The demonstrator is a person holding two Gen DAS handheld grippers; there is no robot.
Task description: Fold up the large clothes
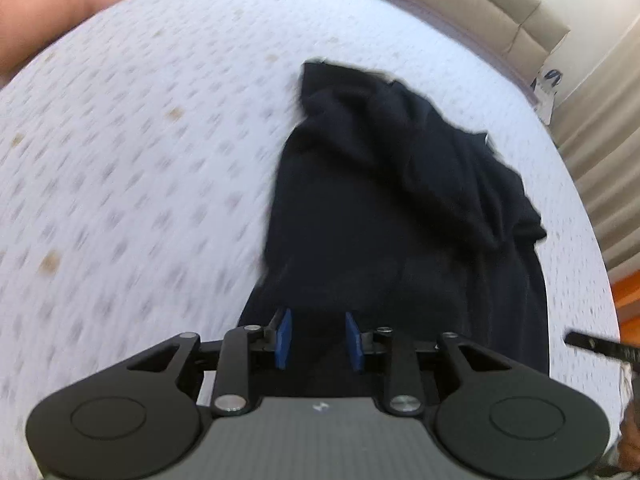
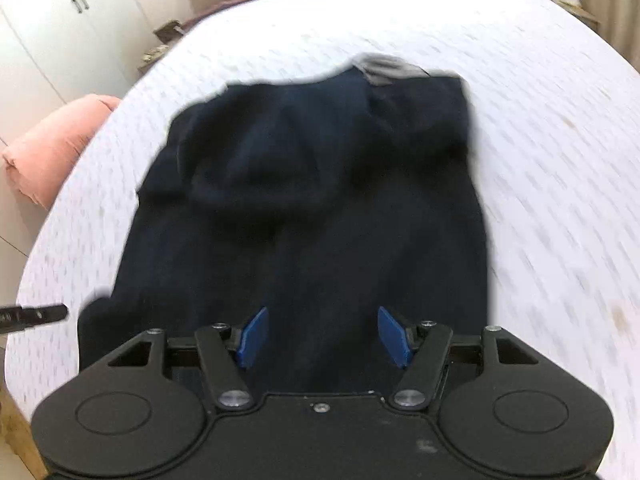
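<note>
A dark navy garment (image 1: 380, 200) lies rumpled on a white dotted bed (image 1: 140, 160). My left gripper (image 1: 319, 340) is open, its blue pads (image 1: 283, 338) apart over the garment's near edge. In the right wrist view the garment (image 2: 312, 200) is spread wider, with a grey label (image 2: 384, 66) at its far edge. My right gripper (image 2: 322, 336) is open wide above the near hem, blue pads (image 2: 394, 336) clear of the cloth. Both views are motion-blurred.
A pink pillow (image 2: 52, 148) lies at the bed's left edge, also in the left wrist view (image 1: 52, 12). A beige headboard (image 1: 500, 12) and curtains (image 1: 600, 152) stand behind. White cupboards (image 2: 60, 28) are at far left. The other gripper's tip (image 2: 32, 316) shows beside.
</note>
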